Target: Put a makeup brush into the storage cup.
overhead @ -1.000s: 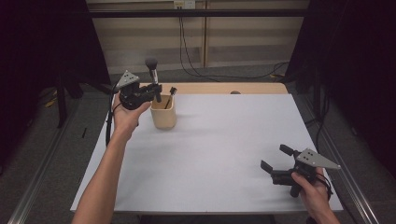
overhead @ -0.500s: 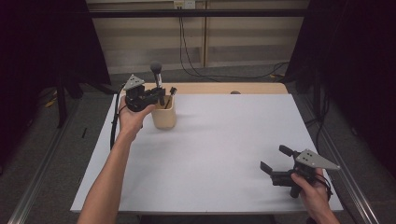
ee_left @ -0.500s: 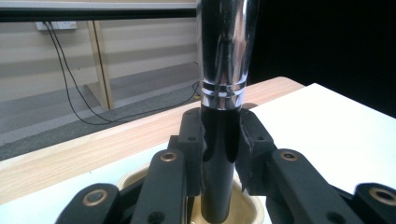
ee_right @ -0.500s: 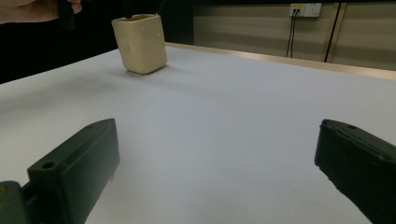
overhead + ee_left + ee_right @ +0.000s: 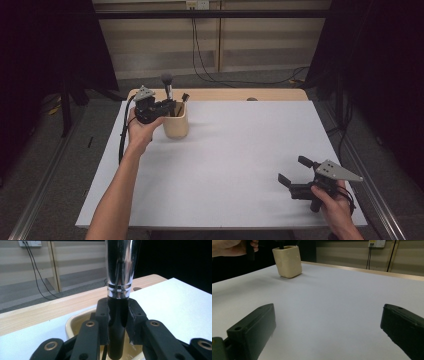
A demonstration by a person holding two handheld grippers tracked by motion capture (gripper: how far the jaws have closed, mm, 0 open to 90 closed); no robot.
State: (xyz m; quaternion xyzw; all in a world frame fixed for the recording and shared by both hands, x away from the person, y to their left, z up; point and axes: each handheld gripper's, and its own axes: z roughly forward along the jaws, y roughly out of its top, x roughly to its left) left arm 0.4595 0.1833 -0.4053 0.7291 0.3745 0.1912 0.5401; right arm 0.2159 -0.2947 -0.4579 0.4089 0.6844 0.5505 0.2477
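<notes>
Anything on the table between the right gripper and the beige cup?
Nothing: in the high view, bare white tabletop runs from the right gripper to the beige cup; the right gripper view agrees.

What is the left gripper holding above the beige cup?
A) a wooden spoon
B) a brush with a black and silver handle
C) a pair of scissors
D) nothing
B: in the left gripper view the left gripper is closed on the brush over the cup.

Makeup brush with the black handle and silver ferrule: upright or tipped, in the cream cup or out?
Upright, handle end inside. The black-handled makeup brush stands vertical between the left gripper pads, its lower end dipping below the cream cup rim.
</notes>
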